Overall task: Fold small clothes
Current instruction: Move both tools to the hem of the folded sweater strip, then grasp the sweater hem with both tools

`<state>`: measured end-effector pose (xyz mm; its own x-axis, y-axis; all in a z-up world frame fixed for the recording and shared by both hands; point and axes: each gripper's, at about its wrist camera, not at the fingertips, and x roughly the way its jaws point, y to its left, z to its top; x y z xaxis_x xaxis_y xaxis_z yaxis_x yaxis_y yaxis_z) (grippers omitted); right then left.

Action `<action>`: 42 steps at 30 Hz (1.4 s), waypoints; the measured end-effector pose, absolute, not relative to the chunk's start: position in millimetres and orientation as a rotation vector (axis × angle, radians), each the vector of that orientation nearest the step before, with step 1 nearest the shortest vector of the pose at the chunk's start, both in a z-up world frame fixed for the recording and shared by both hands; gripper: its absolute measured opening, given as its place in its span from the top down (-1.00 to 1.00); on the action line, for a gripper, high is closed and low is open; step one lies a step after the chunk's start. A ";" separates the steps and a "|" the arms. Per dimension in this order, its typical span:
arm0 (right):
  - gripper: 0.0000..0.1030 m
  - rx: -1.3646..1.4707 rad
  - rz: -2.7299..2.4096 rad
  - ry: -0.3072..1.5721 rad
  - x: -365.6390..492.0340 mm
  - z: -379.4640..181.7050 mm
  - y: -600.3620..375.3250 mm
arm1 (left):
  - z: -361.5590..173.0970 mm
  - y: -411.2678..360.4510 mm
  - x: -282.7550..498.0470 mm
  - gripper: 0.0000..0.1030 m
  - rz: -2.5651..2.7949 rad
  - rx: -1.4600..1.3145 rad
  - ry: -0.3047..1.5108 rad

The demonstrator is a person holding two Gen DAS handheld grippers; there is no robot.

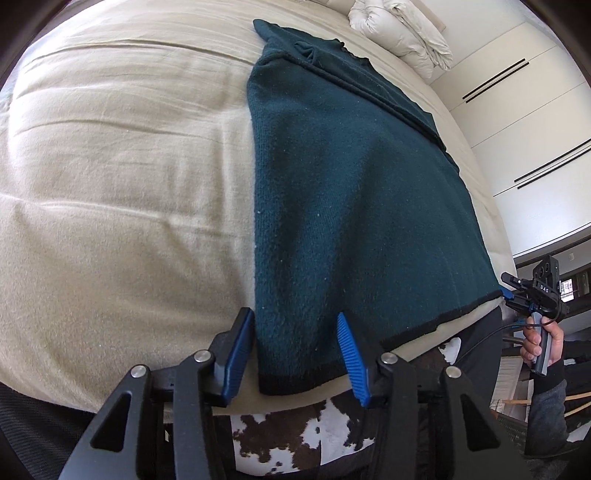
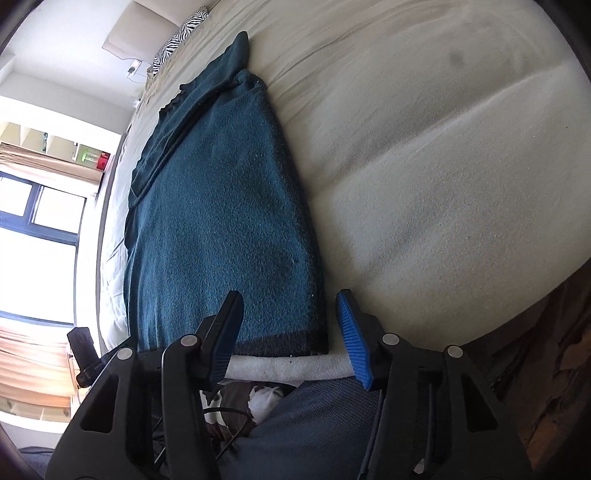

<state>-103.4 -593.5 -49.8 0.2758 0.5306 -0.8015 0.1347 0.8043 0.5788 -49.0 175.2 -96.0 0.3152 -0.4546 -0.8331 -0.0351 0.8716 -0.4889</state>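
Where sweater (image 1: 354, 206) lies, cream bedspread (image 1: 122, 177), pillows (image 1: 402, 33) beyond

A home bedroom: beige bed (image 1: 110, 184), folded duvet (image 1: 402, 33), wardrobe doors (image 1: 517, 110).

Dark teal against cream, with blue on your grippers

Your sweater (image 1: 354, 192) is dark teal with a black hem band, lying on a cream bedspread (image 1: 122, 177). Both grippers, left (image 1: 295, 354) and right (image 2: 290, 339), are black with ribbed blue pads (image 1: 352, 358). Below you see a brown-and-white cowhide rug (image 1: 280, 432); a zebra-striped pillow (image 2: 181, 35) sits far off.
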 end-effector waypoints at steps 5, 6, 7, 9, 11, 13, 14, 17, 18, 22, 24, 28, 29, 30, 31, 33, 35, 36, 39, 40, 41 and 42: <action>0.37 0.590 0.297 1.308 -106.6 -52.0 -587.9 | -97.2 177.9 -48.8 0.09 -0.299 -0.497 1.239; 0.41 0.584 0.297 1.302 -107.7 -51.9 -587.9 | -97.9 179.4 -49.8 0.22 -0.292 -0.500 1.240; 0.45 0.580 0.296 1.297 -108.6 -51.8 -587.9 | -98.4 180.5 -50.2 0.49 -0.286 -0.503 1.241; 0.80 0.572 0.283 1.288 -111.0 -52.1 -589.4 | -100.1 184.3 -51.6 0.74 -0.296 -0.530 1.244; 0.85 0.571 0.271 1.272 -113.2 -52.1 -591.7 | -98.9 185.9 -53.9 0.78 -0.299 -0.542 1.231; 0.87 0.556 0.264 1.252 -115.7 -48.3 -590.0 | -96.3 186.3 -54.9 0.80 -0.298 -0.554 1.220; 0.87 0.552 0.261 1.242 -116.5 -45.3 -589.0 | -94.4 186.9 -55.0 0.80 -0.299 -0.564 1.213; 0.87 0.553 0.269 1.199 -118.9 -32.4 -585.8 | -85.6 189.7 -55.0 0.81 -0.318 -0.601 1.182; 0.87 0.557 0.279 1.182 -119.5 -26.7 -584.8 | -81.6 191.5 -54.8 0.81 -0.327 -0.619 1.167; 0.87 0.547 0.310 1.117 -116.1 -4.5 -579.0 | -64.6 200.3 -51.1 0.81 -0.369 -0.699 1.096; 0.87 0.545 0.316 1.090 -111.8 4.1 -576.3 | -55.3 203.5 -47.0 0.81 -0.381 -0.726 1.059; 0.87 0.551 0.334 1.028 -101.4 24.6 -568.5 | -37.4 207.1 -35.2 0.81 -0.414 -0.771 0.994; 0.87 0.553 0.342 1.011 -98.3 30.8 -566.4 | -33.6 207.4 -32.1 0.81 -0.417 -0.773 0.983; 0.87 0.561 0.353 0.993 -95.0 36.7 -564.6 | -28.5 206.3 -27.2 0.81 -0.418 -0.773 0.970; 0.87 0.571 0.362 0.976 -91.2 42.2 -563.3 | -24.9 206.8 -23.6 0.81 -0.421 -0.777 0.956; 0.87 0.593 0.383 0.944 -82.1 52.5 -561.1 | -18.5 208.3 -15.5 0.81 -0.430 -0.799 0.930; 0.87 0.607 0.395 0.922 -71.0 61.2 -559.1 | -11.8 211.6 -5.6 0.87 -0.436 -0.816 0.903; 0.87 0.609 0.397 0.912 -65.0 64.8 -557.8 | -7.9 212.7 -0.5 0.87 -0.433 -0.813 0.887; 0.87 0.617 0.404 0.881 -43.4 74.3 -553.7 | 3.7 221.6 15.1 0.91 -0.422 -0.812 0.831; 0.87 0.623 0.405 0.874 -35.4 76.0 -552.6 | 6.9 224.0 21.3 0.97 -0.422 -0.818 0.813; 0.87 0.632 0.406 0.868 -27.4 77.0 -551.4 | 9.1 226.5 27.6 0.97 -0.421 -0.822 0.800; 0.87 0.638 0.407 0.863 -19.8 77.5 -549.8 | 10.1 228.0 34.2 0.97 -0.417 -0.825 0.793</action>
